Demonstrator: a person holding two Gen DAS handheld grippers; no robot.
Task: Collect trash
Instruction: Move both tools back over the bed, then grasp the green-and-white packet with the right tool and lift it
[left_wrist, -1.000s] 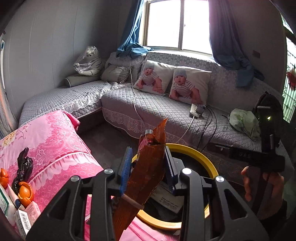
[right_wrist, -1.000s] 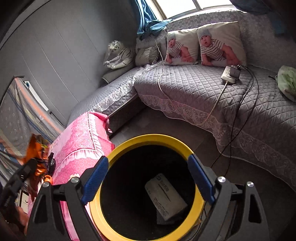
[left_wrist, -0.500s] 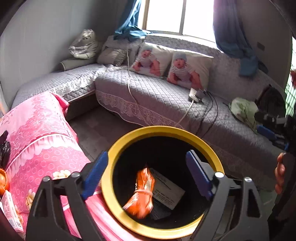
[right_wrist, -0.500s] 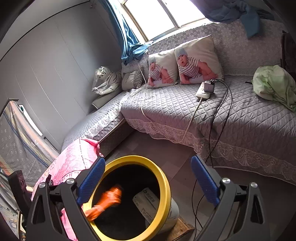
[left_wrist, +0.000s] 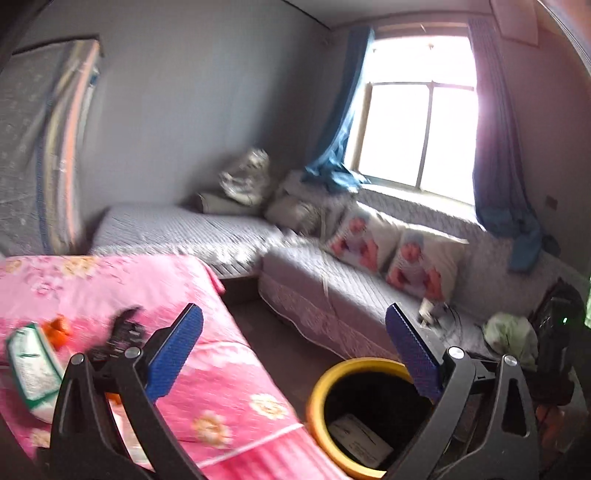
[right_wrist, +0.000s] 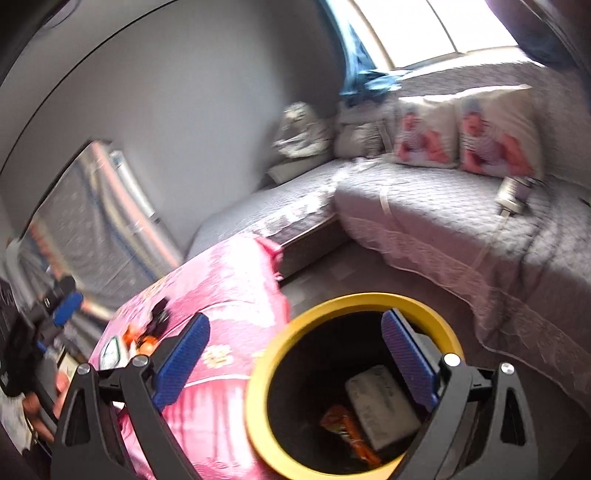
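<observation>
**Entry: next trash item to be fetched from the pink-covered surface**

Left gripper (left_wrist: 293, 347): jaws spread wide, nothing held. Seen in its own view at lower centre; the frame is blurred by motion.

Right gripper (right_wrist: 295, 354): jaws spread wide, nothing held. Positioned over the bin in the lower right of its view.

Bin (right_wrist: 258, 406): black interior, yellow rim, standing on the floor just beside the pink cover (left_wrist: 229, 369). Contents visible in the right wrist view: an orange wrapper (right_wrist: 349, 434) and a pale flat packet (right_wrist: 382, 406), lying side by side at the bottom.

Remaining trash, lower left of the left wrist view, on the pink cover:
- a white-and-green packet (left_wrist: 31, 369), lying flat;
- a small orange piece (left_wrist: 57, 328), just beside the packet;
- a dark crumpled item (left_wrist: 122, 336), partly hidden behind the left finger; its kind cannot be told.

Handling notes (judgement): the collecting is judged partly done, with these items outstanding. The left gripper is best placed for them. The jaws should be kept apart until one item alone is straddled. The flat packet is likely to be best taken by an edge, so that the soft cover is not pinched with it. The crumpled item is expected to compress under closure. Release should be made only once the item is above the yellow rim.
</observation>
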